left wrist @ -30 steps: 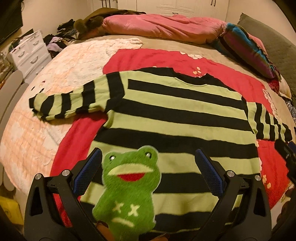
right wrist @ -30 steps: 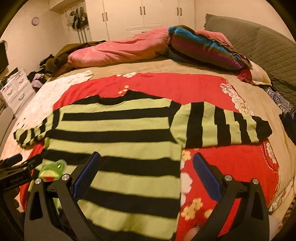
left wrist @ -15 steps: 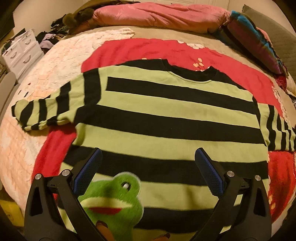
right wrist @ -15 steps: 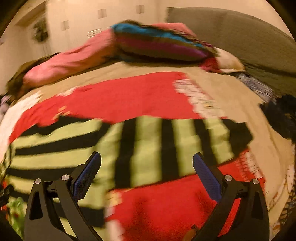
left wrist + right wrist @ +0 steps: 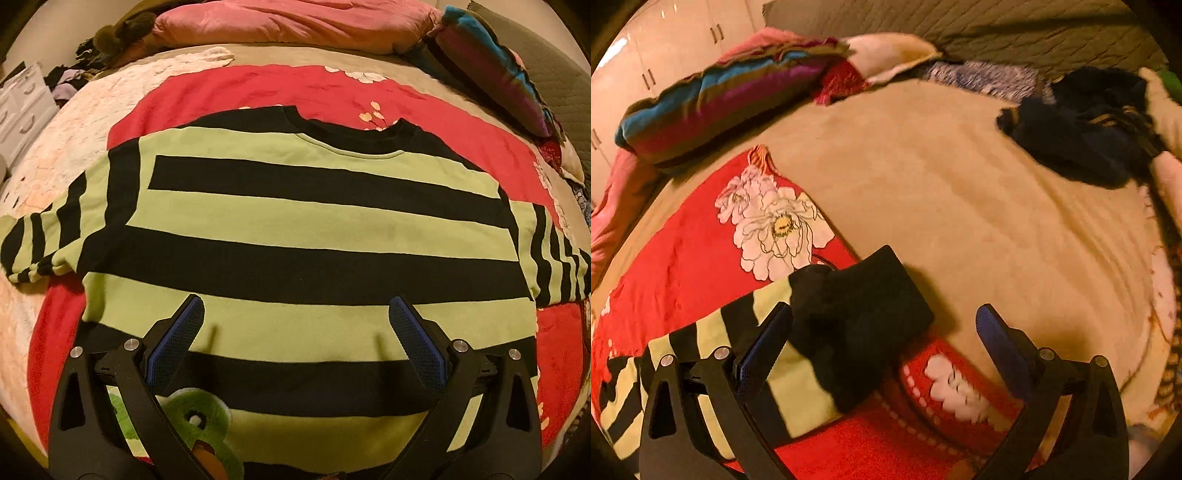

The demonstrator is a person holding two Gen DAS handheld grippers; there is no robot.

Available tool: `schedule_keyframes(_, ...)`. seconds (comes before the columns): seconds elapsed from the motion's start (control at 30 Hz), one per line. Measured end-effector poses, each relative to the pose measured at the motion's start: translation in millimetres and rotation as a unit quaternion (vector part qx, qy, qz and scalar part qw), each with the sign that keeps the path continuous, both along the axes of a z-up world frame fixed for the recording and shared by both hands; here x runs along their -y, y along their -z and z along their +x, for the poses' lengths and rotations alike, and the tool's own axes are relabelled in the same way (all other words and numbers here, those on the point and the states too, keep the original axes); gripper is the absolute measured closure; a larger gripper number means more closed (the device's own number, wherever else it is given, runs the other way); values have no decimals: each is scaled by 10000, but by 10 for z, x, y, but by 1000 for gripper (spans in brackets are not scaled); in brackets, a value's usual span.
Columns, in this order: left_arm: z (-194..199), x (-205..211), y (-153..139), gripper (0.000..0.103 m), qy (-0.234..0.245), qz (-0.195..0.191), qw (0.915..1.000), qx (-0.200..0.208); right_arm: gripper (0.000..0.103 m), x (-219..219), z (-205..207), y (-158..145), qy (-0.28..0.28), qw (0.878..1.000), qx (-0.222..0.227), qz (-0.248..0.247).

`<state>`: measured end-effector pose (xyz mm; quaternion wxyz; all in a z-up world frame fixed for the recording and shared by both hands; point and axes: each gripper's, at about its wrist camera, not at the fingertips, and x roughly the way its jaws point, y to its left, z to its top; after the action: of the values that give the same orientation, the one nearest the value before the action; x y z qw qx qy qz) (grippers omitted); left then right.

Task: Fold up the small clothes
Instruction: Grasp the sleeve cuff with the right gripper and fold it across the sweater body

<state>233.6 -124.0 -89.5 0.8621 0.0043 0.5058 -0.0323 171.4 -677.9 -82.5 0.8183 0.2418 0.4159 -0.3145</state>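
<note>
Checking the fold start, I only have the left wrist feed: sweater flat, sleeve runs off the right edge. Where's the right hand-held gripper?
Observer: The right hand-held gripper is open over the black cuff of the right sleeve.
Operator: Gripping it?
Observer: No. The cuff lies between the blue pads, bunched near the left one; nothing is pinched.
Operator: Anything beyond the cuff?
Observer: A tan blanket, with a dark clothes pile at its far right.
</note>
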Motion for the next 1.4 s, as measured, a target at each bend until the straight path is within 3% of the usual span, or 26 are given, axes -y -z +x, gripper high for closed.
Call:
schedule_keyframes(0.17,32,136,39,9,49,65,10000,12,4,206,51,160,-203,9986,249,430)
schedule_keyframes(0.33,-48,244,126,13,268,190,9994,99,7,235,153,266,-232,9961,176,834)
schedule_keyframes(0.37,-59,248,146,17,303,208,9993,102,26,242,159,282,-218,9956,157,894)
schedule_keyframes(0.4,-71,245,168,27,354,185,9991,106,35,250,154,285,-225,9950,177,953)
schedule_keyframes(0.5,-85,187,176,45,406,-54,9991,134,47,230,153,258,-282,9951,228,925)
schedule_keyframes(0.53,-91,175,165,55,417,-111,9989,166,57,201,152,215,-376,9954,279,838)
schedule_keyframes(0.6,-109,142,127,61,449,-280,9983,238,67,133,153,116,-545,9956,365,668)
schedule_keyframes(0.63,-117,129,103,63,445,-326,9981,289,78,94,146,51,-634,9955,415,562)
schedule_keyframes(0.67,-127,118,79,64,444,-353,9978,339,98,46,138,-24,-740,9950,501,453)
schedule_keyframes(0.87,-140,54,2,65,445,-475,9969,447,100,-368,149,-462,-1439,9821,1154,385)
schedule_keyframes(1.2,-167,-119,-6,65,328,-592,9967,451,100,-1354,451,-1006,-2556,9513,1645,508)
schedule_keyframes(1.27,-165,-139,-10,65,311,-631,9965,451,100,-1705,496,-1094,-2988,9387,1661,440)
schedule_keyframes(1.4,-164,-170,-14,65,286,-672,9963,460,100,-2433,665,-1185,-3705,9083,1783,767)
